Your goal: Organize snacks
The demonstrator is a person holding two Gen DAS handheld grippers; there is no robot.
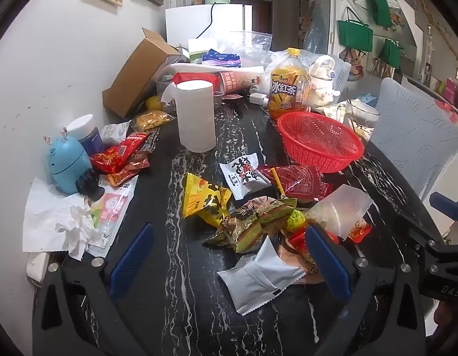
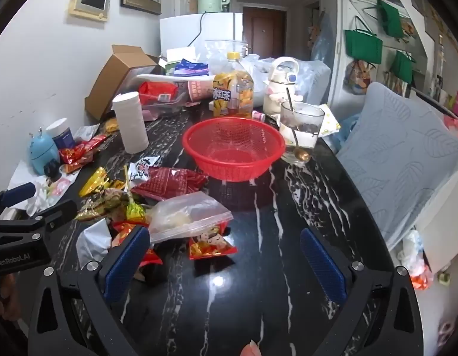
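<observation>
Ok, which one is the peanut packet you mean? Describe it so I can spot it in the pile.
Start at the red plastic mesh basket on the black marbled table. Just in front of it, toward its left side, sits the loose snack pile. The small white pillow packet with black and red lettering lies at the pile's far edge, the only white printed packet between a yellow wrapper and a dark red pouch.

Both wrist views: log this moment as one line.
left gripper: jaws open, empty | right gripper: jaws open, empty | basket: empty | snacks: loose on table
</observation>
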